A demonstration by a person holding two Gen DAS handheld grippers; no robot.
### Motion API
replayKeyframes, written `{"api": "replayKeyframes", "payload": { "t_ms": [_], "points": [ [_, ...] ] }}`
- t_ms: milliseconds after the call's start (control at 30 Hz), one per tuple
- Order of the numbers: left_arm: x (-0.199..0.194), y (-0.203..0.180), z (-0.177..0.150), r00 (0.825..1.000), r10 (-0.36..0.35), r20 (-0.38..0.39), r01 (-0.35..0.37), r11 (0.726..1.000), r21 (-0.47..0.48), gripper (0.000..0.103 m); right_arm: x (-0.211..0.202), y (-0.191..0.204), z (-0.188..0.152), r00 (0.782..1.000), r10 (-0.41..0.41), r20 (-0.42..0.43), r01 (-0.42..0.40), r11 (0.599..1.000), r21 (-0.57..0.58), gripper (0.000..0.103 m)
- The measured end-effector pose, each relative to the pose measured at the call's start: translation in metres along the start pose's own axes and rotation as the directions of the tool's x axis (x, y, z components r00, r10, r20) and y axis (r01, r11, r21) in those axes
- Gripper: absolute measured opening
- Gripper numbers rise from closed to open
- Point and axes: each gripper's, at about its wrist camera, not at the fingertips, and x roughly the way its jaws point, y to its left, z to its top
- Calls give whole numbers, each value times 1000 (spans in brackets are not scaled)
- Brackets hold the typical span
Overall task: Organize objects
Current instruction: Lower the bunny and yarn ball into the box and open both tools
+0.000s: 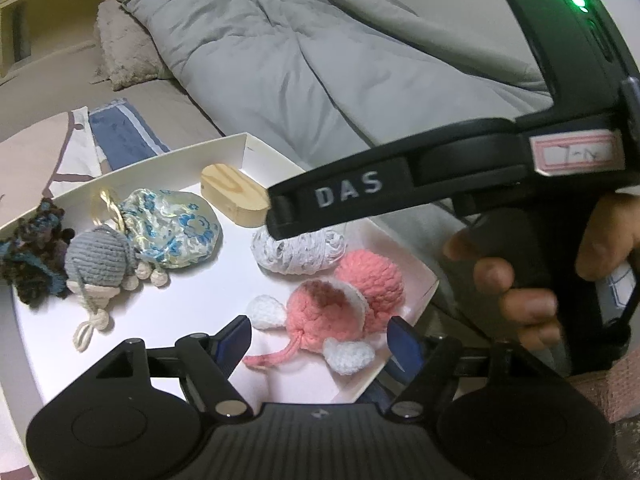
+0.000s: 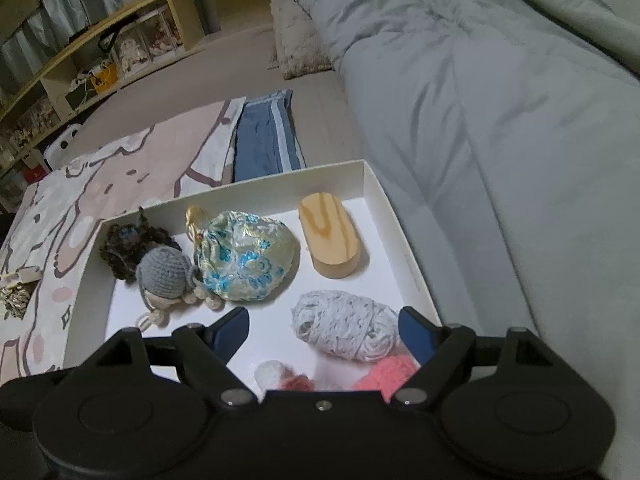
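A white box (image 2: 372, 200) on the bed holds a wooden oval block (image 2: 330, 240), a floral satin pouch (image 2: 244, 264), a grey crochet doll (image 2: 166, 270), a dark yarn bundle (image 2: 120, 248), a white yarn ball (image 2: 344, 328) and a pink crochet toy (image 1: 336, 312). My left gripper (image 1: 320, 342) stands open just over the pink toy, its pads clear of it. My right gripper (image 2: 324, 332) is open with the white yarn ball lying between its fingers, untouched on the left side. In the left wrist view the right gripper (image 1: 280, 216), held by a hand (image 1: 520, 292), hangs above the yarn ball (image 1: 296, 252).
A grey duvet (image 2: 480, 100) fills the bed to the right of the box. A folded blue cloth (image 2: 264, 140) and a pink patterned blanket (image 2: 120, 168) lie behind and left of it. A fluffy cushion (image 2: 296, 40) and wooden shelves (image 2: 100, 40) stand further back.
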Motion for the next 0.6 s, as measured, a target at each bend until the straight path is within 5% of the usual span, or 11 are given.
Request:
{"api": "replayKeyframes", "payload": {
  "t_ms": [600],
  "points": [
    [-58,-9,-2,995,85,55,-85,996,-16,102,-70,10,-12,994,24,105,-24,1000,3,96]
  ]
}}
